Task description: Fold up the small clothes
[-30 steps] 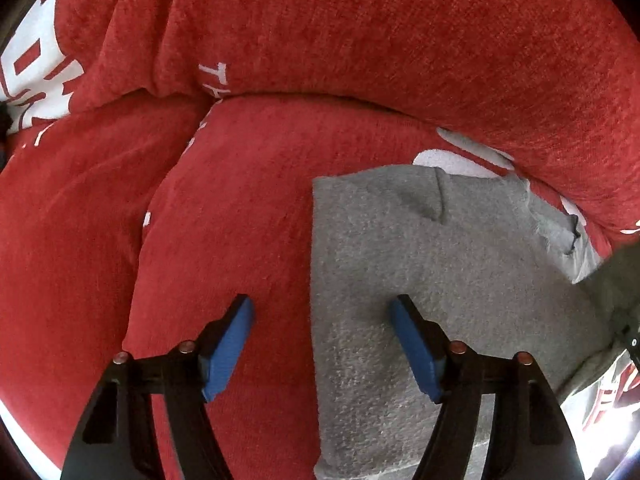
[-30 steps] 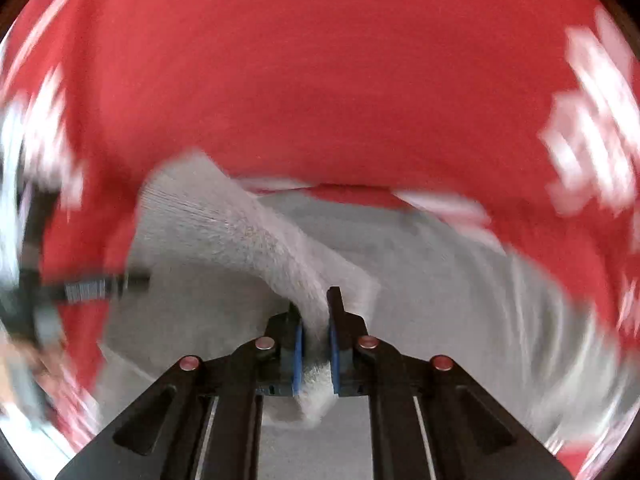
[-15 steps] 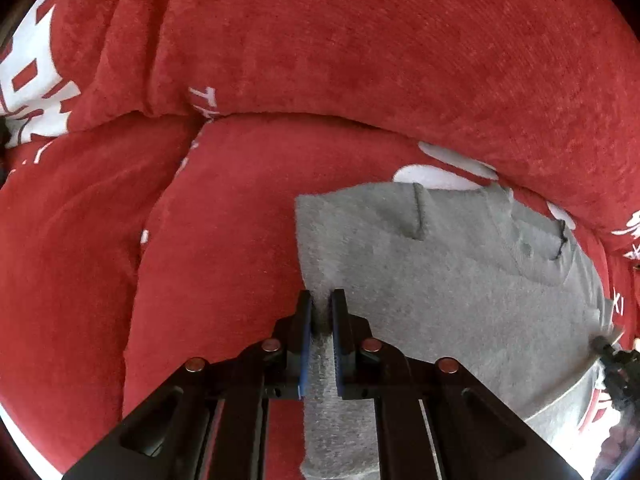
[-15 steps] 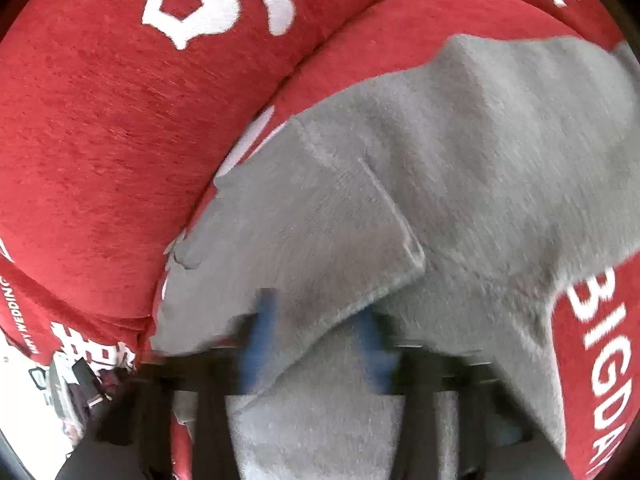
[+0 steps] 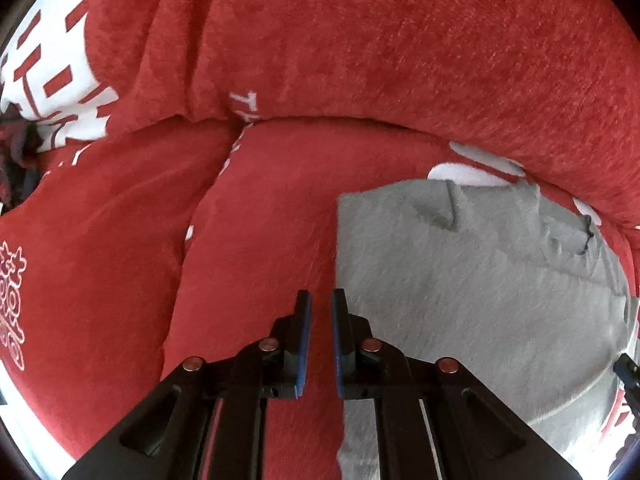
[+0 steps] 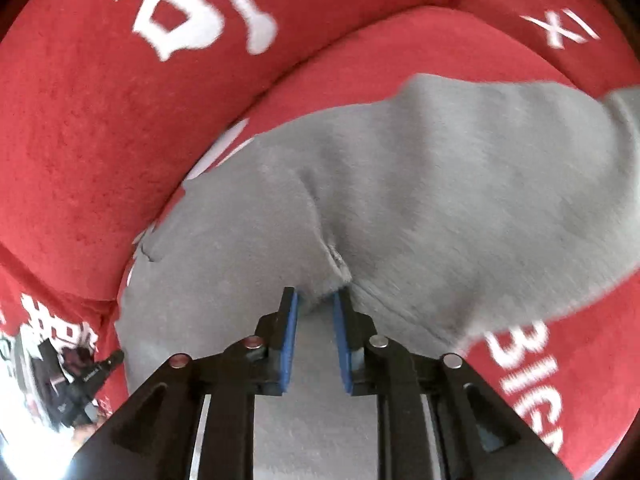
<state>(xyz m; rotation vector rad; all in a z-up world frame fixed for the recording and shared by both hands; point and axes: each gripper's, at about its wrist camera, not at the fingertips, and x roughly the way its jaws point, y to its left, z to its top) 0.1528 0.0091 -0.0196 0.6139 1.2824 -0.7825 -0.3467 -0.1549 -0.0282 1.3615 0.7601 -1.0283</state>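
A small grey fleece garment (image 5: 472,288) lies on a red sofa seat (image 5: 260,220). In the left wrist view my left gripper (image 5: 320,300) has its jaws nearly together just left of the garment's straight left edge, with only red cushion in the narrow gap. In the right wrist view the garment (image 6: 420,184) fills the middle, with a fold ridge running down to my right gripper (image 6: 316,300). The right jaws stand narrowly apart, pinching a bunched fold of the grey cloth.
Red back cushions with white printed characters (image 6: 208,8) rise behind the seat. A seam between two seat cushions (image 5: 192,232) runs left of the garment. The other gripper's tip (image 6: 100,368) shows at the lower left of the right wrist view.
The left gripper closed on the garment's left edge, then slid off it to the left; red cushion now shows between its jaws. The right gripper swung round and now pinches a fold.
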